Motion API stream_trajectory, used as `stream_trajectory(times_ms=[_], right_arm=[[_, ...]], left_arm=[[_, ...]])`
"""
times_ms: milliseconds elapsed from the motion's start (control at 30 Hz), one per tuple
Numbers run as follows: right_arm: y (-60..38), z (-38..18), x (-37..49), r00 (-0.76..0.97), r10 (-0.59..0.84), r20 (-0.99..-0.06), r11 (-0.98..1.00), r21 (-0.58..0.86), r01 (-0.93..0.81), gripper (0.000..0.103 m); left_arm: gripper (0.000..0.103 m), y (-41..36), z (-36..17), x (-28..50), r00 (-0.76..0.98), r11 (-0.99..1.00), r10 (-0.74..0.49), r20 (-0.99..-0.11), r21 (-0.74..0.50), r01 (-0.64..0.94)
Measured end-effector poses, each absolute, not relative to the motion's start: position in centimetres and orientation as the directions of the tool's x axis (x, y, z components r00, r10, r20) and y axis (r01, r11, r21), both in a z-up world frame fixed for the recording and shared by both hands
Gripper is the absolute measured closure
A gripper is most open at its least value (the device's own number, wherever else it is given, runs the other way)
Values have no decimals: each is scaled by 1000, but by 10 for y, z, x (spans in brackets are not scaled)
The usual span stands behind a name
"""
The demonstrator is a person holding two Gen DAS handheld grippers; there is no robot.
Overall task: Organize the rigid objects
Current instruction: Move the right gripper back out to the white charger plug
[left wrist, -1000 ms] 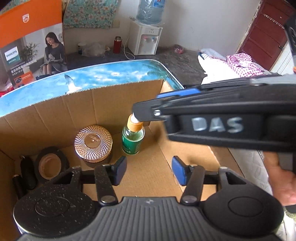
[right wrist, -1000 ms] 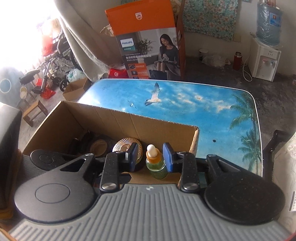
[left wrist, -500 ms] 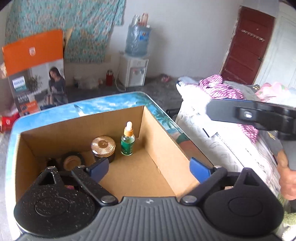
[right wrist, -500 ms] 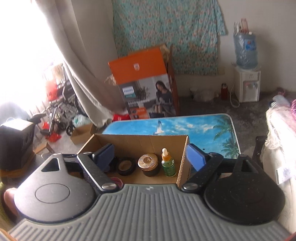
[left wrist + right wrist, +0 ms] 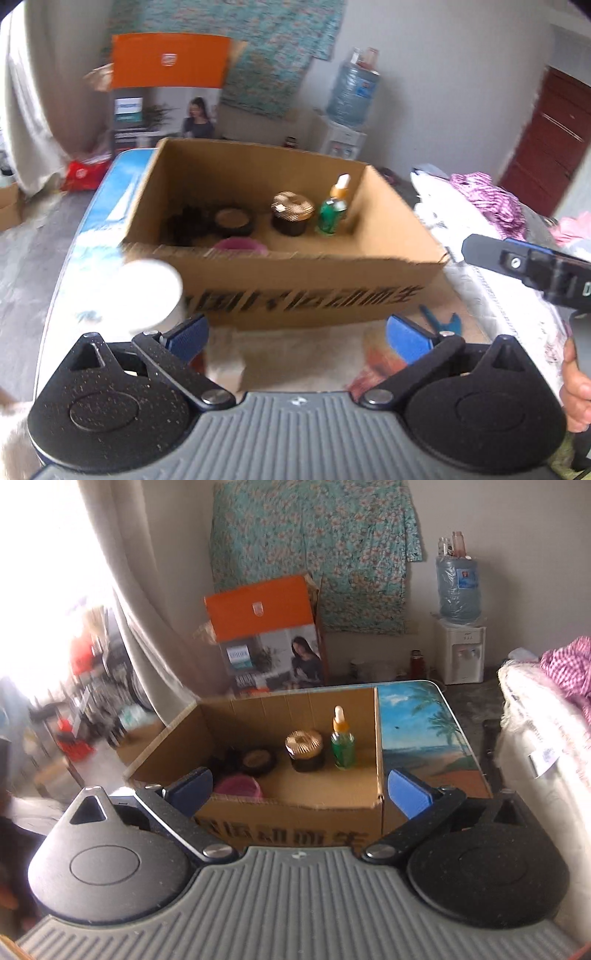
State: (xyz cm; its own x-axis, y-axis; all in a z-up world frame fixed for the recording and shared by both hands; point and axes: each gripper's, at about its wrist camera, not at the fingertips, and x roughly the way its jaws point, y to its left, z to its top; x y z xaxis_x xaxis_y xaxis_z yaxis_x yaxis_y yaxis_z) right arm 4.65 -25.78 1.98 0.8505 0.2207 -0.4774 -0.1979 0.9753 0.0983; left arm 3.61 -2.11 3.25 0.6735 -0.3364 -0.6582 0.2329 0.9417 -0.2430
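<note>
An open cardboard box is sitting on a table printed with a beach scene, and black characters are running along its near wall. Inside, along the far wall, one green dropper bottle with an orange collar and a white bulb is standing upright at the right end. Just to its left, one dark jar with a ribbed copper-coloured lid is standing upright, apart from the bottle. Further left, one black roll of tape is lying flat, and beyond it dark items are showing too blurred to count. One pink round object is lying by the near wall, partly hidden by it. Outside the box, in the left wrist view, one white round lid-like object is showing blurred by the near left corner, and one blue tool is lying on the table near the right corner.

The left gripper is hovering before the box with its blue-padded fingers spread wide, holding nothing. The right gripper is likewise standing wide apart and empty, level with the near wall.
</note>
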Motion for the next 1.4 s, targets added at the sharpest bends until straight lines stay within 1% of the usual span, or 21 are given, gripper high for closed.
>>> stream_trajectory(times_ms=[100,233,300,400,467,533,633,700,833,967,1067,1133,1200,1233,1300,1333,1400], right_arm=[[-241,13,46,838,211,-503,974,41,-221,1],[-230,7,46,824,181,-537,978,8,-209,1],[-225,5,47,812,163,-560,976,-31,-218,1],[-223,2,46,814,135,-565,969,-96,-226,1],[-226,0,45,818,138,-558,970,-90,-225,1],[-235,-2,43,814,189,-549,970,-26,-242,1],[-246,-8,44,791,310,-527,950,128,-287,1],[-249,-14,48,776,366,-514,931,219,-294,1],[-242,-27,65,719,452,-529,887,350,-301,1],[-226,-42,81,670,513,-537,850,425,-310,1],[-213,-50,91,633,550,-545,828,454,-330,2],[-204,-55,97,601,582,-548,807,478,-346,5],[-195,-60,104,571,604,-556,793,492,-359,14],[-191,-62,109,556,613,-561,786,499,-364,17],[-184,-68,116,526,632,-569,772,519,-367,29],[-181,-72,121,511,642,-571,764,532,-366,31],[-176,-79,127,484,657,-578,751,554,-359,42]], left_arm=[[0,-9,22,24,690,947,-318,-650,-242,209],[0,5,11,22,671,934,-348,-655,-305,186],[0,10,7,20,672,926,-363,-645,-332,182],[0,15,2,20,677,923,-364,-640,-347,168],[0,17,-2,20,678,921,-365,-638,-351,166],[0,18,-7,18,681,923,-364,-635,-346,171],[0,14,-13,17,688,934,-344,-639,-305,184],[0,13,-16,16,688,936,-345,-638,-286,205],[0,6,-25,18,675,943,-334,-658,-235,237],[0,-6,-34,14,669,944,-313,-674,-144,296],[0,-13,-36,12,683,940,-309,-662,-106,324],[1,-16,-37,12,698,943,-298,-651,-86,322],[3,-19,-38,14,709,946,-282,-646,-63,319],[4,-21,-39,15,712,946,-275,-646,-51,319],[9,-25,-42,18,713,946,-269,-647,-36,323],[11,-28,-44,19,713,946,-265,-649,-30,323],[20,-31,-47,21,712,946,-262,-652,-26,324]])
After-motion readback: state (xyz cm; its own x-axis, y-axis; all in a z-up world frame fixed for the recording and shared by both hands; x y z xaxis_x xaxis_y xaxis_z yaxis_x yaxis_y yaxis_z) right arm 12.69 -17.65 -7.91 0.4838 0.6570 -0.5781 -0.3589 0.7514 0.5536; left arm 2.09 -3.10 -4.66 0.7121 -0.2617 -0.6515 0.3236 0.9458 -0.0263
